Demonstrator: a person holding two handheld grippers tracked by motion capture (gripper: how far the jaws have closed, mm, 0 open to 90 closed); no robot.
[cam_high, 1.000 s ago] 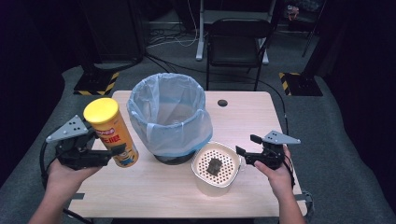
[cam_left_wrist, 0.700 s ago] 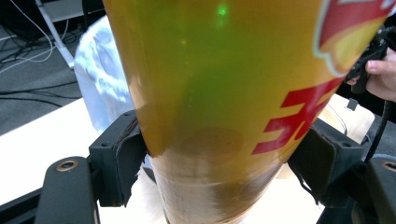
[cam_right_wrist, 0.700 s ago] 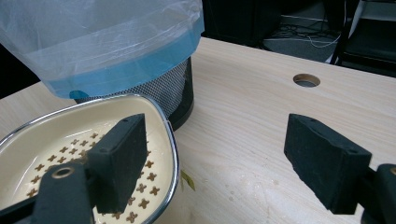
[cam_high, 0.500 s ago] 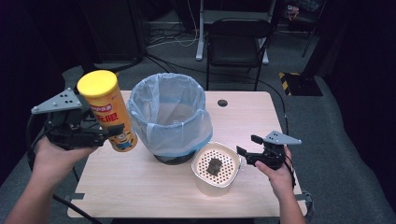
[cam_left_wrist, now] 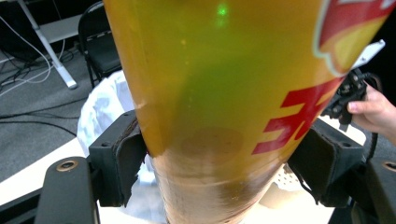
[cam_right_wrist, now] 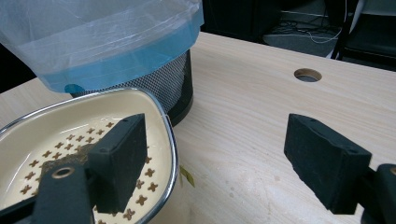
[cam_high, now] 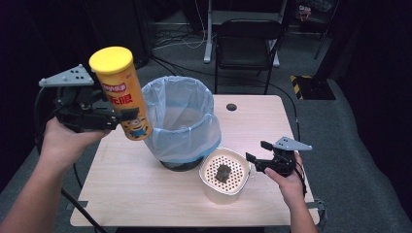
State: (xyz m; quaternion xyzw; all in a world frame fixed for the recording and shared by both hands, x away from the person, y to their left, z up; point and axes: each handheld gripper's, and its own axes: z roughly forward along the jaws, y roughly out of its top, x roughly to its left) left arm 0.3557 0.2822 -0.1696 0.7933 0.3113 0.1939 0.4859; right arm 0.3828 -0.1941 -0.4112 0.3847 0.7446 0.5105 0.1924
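A tall yellow chip can (cam_high: 121, 92) with a yellow lid hangs tilted in the air, left of the bin. My left gripper (cam_high: 116, 118) is shut on its lower half. In the left gripper view the can (cam_left_wrist: 219, 70) sits between both pads (cam_left_wrist: 123, 163). My right gripper (cam_high: 256, 151) rests low at the table's right side, open, beside a cream perforated bowl (cam_high: 209, 187). In the right gripper view its left pad (cam_right_wrist: 121, 158) hovers over the bowl's rim (cam_right_wrist: 93, 95), while the right pad is over bare wood. A dark lump (cam_high: 223, 172) lies in the bowl.
A mesh bin lined with a pale blue bag (cam_high: 180, 116) stands mid-table, touching the bowl. The wooden table (cam_high: 145, 194) has a round cable hole (cam_high: 231, 107) at the back. A black chair (cam_high: 248, 39) and cables are on the floor behind.
My left gripper has lifted the can up off the table and slightly left, beside the bin. The right gripper and the bowl have stayed put.
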